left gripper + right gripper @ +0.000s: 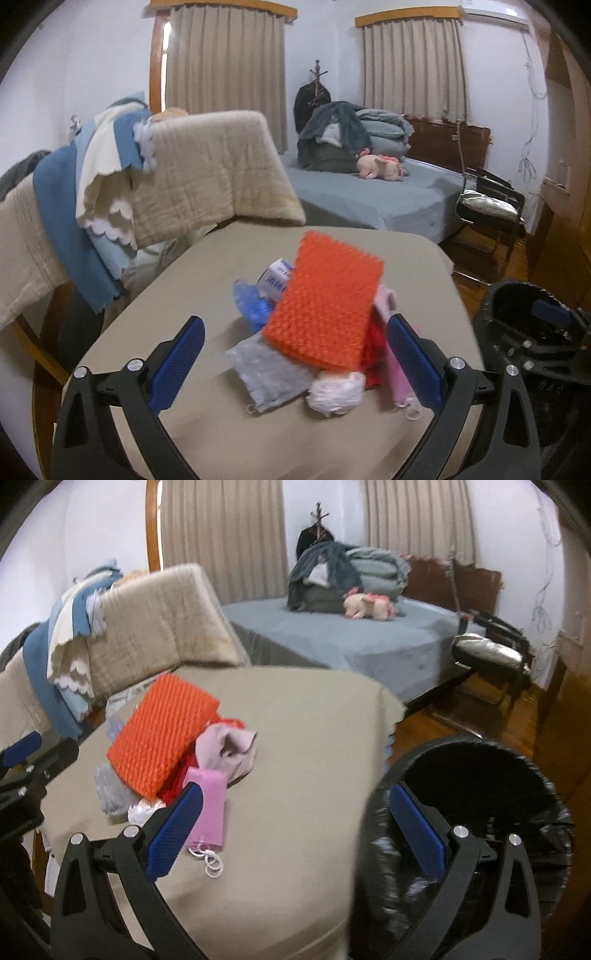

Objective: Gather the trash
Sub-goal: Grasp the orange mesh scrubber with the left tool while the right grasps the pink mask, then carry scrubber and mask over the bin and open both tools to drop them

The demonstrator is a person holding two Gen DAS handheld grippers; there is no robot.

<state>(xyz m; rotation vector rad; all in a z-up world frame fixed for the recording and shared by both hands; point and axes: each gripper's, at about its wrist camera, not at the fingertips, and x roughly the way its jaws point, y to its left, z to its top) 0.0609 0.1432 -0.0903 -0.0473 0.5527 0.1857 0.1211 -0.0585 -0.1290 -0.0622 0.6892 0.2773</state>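
A pile of trash lies on the beige-covered table (207, 424). An orange foam net (327, 302) lies on top, over a grey cloth (273, 376), a white crumpled wad (334, 393), a blue plastic piece (251, 301), a printed packet (277, 278), a red item (375, 350) and a pink pouch (397, 373). My left gripper (295, 354) is open, its fingers either side of the pile. My right gripper (295, 827) is open and empty, to the right of the pile (162, 738), near the black trash bin (480, 775).
A chair draped with beige and blue cloths (184, 177) stands behind the table on the left. A bed (369, 192) with folded bedding and a plush toy is beyond. A black chair (491, 210) stands at the right on the wood floor.
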